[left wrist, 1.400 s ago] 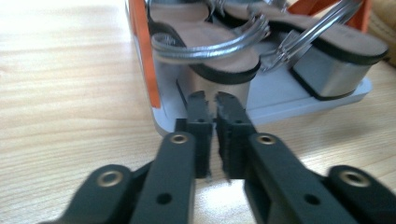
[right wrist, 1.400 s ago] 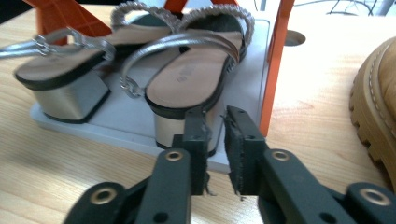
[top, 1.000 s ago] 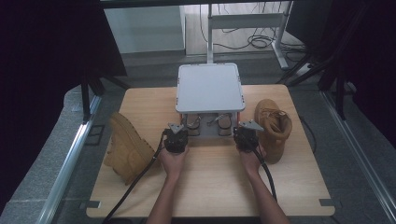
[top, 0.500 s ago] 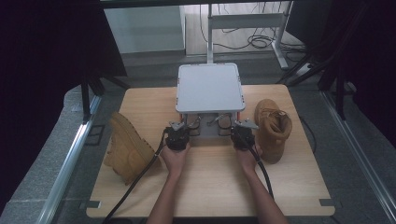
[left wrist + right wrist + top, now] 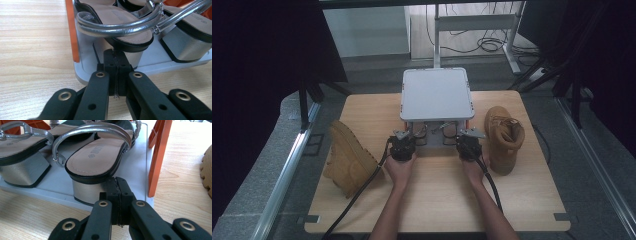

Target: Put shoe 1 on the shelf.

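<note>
A grey two-level shoe rack [image 5: 436,94] with orange legs stands mid-table. On its lower shelf [image 5: 86,67] sits a pair of silver block-heel sandals. In the left gripper view, my left gripper [image 5: 115,59] is shut and empty, its tips just in front of the heel of one sandal [image 5: 117,22]. In the right gripper view, my right gripper [image 5: 117,184] is shut and empty too, its tips close against the silver heel of the other sandal [image 5: 97,160]. From above, the left gripper [image 5: 404,137] and the right gripper [image 5: 466,137] both sit at the rack's front edge.
A tan boot [image 5: 349,157] lies on its side left of the rack. Another tan boot [image 5: 503,137] stands upright to the right, with its sole [image 5: 207,170] at the edge of the right gripper view. Orange rack legs [image 5: 71,30] [image 5: 156,157] flank the sandals.
Both grippers have moved forward to the rack's lower shelf and a little closer together. The boots and the rack have not moved.
</note>
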A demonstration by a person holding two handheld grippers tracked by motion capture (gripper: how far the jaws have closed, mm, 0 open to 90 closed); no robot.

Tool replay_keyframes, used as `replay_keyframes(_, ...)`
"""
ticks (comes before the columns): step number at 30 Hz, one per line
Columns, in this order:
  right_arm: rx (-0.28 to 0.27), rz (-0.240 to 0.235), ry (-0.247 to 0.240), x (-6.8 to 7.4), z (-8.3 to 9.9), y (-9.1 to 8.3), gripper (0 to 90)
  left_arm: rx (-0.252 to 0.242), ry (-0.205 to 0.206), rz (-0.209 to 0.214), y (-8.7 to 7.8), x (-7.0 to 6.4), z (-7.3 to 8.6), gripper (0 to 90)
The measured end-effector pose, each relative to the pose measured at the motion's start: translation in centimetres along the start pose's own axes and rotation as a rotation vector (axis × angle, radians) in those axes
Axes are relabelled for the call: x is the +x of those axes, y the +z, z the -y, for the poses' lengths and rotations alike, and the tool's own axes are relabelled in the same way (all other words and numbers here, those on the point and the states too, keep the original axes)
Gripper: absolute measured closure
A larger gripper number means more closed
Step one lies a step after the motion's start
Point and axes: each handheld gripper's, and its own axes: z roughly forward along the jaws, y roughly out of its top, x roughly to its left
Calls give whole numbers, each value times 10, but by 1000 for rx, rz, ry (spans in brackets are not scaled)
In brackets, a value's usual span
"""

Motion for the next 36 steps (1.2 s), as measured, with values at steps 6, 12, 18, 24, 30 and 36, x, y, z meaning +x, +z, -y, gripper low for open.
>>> replay_keyframes(6, 3, -5, -7, 3, -1, 1, 897, 7, 21, 13, 2, -7, -1, 896)
replay_keyframes(12, 5, -20, -14, 8, -2, 2, 897, 11, 32, 20, 4, -12, -2, 896)
replay_keyframes(18, 8, -24, -18, 13, -3, 4, 897, 14, 36, 25, 4, -14, -2, 896)
replay_keyframes(24, 9, -28, -17, 16, -4, 6, 897, 15, 32, 31, 5, -14, -2, 896)
replay_keyframes(30, 12, -36, -25, 20, -5, 7, 897, 14, 28, 35, 5, -15, -2, 897)
replay_keyframes(36, 15, -42, -34, 23, -6, 9, 897, 13, 27, 48, 6, -16, -2, 896)
